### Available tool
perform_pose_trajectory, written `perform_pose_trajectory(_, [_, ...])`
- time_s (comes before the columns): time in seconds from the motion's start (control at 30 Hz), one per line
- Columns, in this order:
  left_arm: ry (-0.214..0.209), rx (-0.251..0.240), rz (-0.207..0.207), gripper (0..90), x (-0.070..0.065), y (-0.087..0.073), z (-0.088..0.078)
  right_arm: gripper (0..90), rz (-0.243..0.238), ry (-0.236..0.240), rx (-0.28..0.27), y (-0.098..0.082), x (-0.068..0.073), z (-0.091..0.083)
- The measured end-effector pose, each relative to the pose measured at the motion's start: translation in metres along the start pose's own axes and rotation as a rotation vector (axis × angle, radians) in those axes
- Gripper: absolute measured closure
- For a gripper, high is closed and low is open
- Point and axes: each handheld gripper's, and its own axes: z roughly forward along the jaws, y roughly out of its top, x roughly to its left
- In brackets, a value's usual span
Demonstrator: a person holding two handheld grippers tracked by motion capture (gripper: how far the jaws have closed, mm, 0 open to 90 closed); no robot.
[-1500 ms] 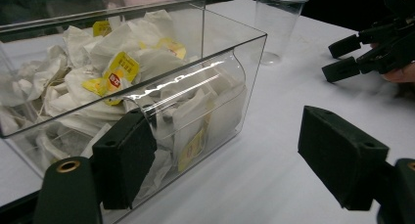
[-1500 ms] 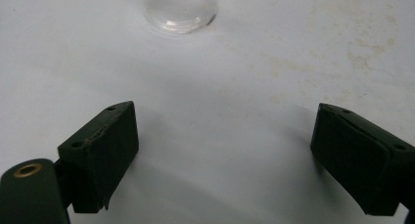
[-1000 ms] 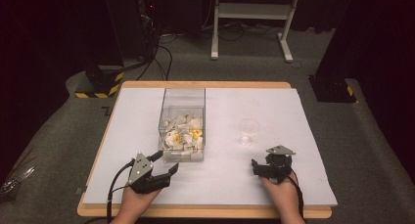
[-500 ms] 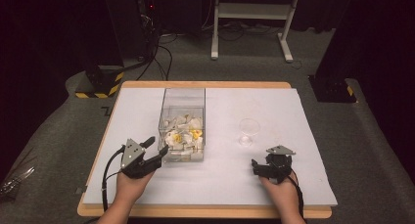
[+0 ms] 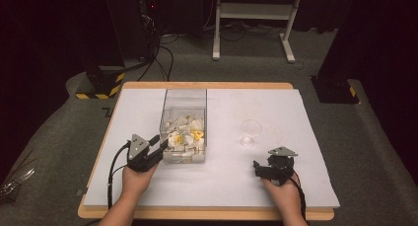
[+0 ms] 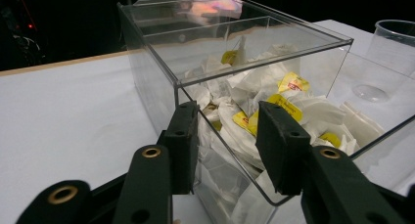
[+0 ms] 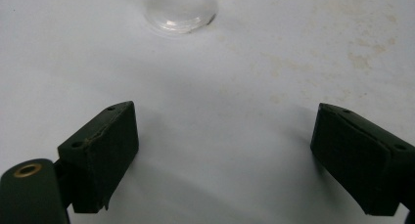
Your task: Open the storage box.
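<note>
Tea bags (image 6: 274,104) fill the near end of a clear acrylic box (image 5: 183,95) that stands left of centre on the white worktop (image 5: 276,186). The left tool (image 5: 156,144) has come to the box's near left corner, and its jaws have just been closing. In the left gripper view they straddle that corner, one pad outside the side wall and one in front of the near wall, but I cannot tell whether they press on it yet.

To steady the box well, squeeze gently and squarely so it neither skids nor tips, and keep the tool low on the wall.

The right tool (image 5: 268,168) rests wide open and empty on the worktop, just short of a clear plastic cup (image 5: 250,132). Open room lies between box and cup, and the worktop's front edge is close behind both hands.
</note>
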Motion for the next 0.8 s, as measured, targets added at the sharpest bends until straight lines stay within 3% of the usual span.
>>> perform_pose_trajectory(0.37, [0.009,0.002,-0.009,64.4,0.0000,-0.0013,0.0034,10.5,0.000,0.000,0.000,0.0000,0.0000,0.0000])
perform_pose_trajectory(0.8, [0.021,-0.003,-0.007,72.6,-0.0003,-0.0058,-0.0036,10.5,0.000,0.000,0.000,0.0000,0.0000,0.0000])
